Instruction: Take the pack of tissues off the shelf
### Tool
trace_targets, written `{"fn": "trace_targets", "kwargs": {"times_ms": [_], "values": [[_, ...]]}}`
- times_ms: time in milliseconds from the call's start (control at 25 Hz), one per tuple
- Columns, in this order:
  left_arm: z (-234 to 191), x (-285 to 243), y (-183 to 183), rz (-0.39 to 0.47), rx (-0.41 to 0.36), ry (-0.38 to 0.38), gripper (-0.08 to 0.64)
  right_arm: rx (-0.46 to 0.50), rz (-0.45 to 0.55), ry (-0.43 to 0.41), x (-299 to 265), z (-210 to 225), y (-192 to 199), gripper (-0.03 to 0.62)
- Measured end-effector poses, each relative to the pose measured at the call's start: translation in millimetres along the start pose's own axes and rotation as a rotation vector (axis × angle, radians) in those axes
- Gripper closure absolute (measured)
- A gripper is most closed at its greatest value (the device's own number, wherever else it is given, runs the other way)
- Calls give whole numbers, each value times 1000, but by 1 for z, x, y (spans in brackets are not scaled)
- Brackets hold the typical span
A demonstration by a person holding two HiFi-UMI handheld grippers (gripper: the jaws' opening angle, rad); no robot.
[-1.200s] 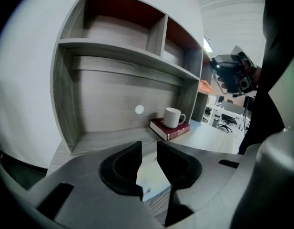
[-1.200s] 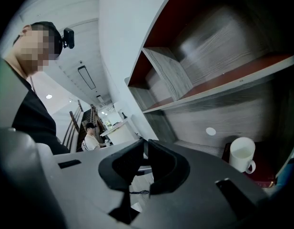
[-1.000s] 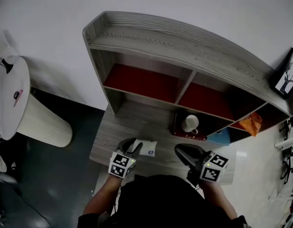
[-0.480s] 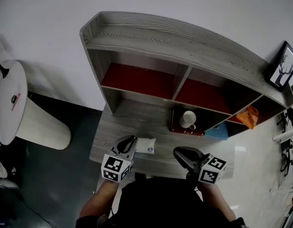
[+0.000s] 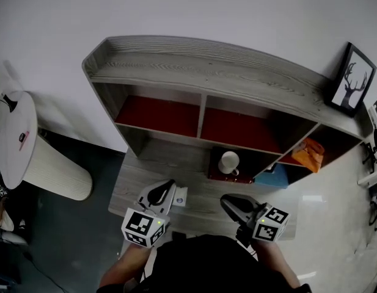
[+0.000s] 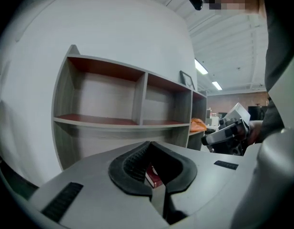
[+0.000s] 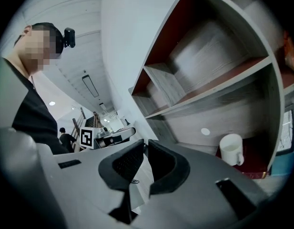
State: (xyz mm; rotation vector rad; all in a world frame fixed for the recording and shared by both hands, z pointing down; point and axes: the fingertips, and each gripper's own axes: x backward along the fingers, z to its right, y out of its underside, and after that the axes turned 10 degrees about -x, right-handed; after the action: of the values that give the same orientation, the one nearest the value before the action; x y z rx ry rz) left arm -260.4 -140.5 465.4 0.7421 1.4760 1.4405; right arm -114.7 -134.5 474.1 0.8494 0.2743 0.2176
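**Tissues on the desk, both grippers closed**

Tissues first: the pack of tissues lies flat on the grey wooden desk, out in front of the shelf unit and inside none of its compartments. It sits just beside the left gripper, at about 3 o'clock from the jaw tips, and the gripper hides part of it in the head view.

The left gripper's jaws have just been closing, and in the left gripper view their tips meet with nothing pinched between them. A small red shape shows in the hollow behind the tips; what it is cannot be told. The gripper faces the shelf's red-lined upper compartments.

The right gripper hangs over the front edge of the desk, at 3 o'clock from the pack and well apart from it. Its jaws are drawn together to a thin slit, with nothing held.

At 1 o'clock from the pack, a white mug stands upright on a dark red tray in a lower compartment. An orange bag lies further round at 2 o'clock. A framed picture of a deer stands on the right end of the shelf top. A round white table stands at 9 o'clock from the desk.
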Motion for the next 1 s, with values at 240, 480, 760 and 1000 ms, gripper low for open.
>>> {"fn": "trace_targets", "kwargs": {"times_ms": [240, 480, 760, 1000], "values": [[59, -40, -20, -19, 49, -23, 546, 6, 20, 71, 94, 53, -21, 571], [141, -86, -47, 1, 66, -9, 546, 21, 40, 91, 181, 90, -36, 571], [232, -143, -74, 28, 60, 57, 546, 46, 89, 167, 274, 131, -47, 571], [275, -170, -104, 46, -14, 157, 546, 106, 177, 185, 315, 139, -72, 571]]}}
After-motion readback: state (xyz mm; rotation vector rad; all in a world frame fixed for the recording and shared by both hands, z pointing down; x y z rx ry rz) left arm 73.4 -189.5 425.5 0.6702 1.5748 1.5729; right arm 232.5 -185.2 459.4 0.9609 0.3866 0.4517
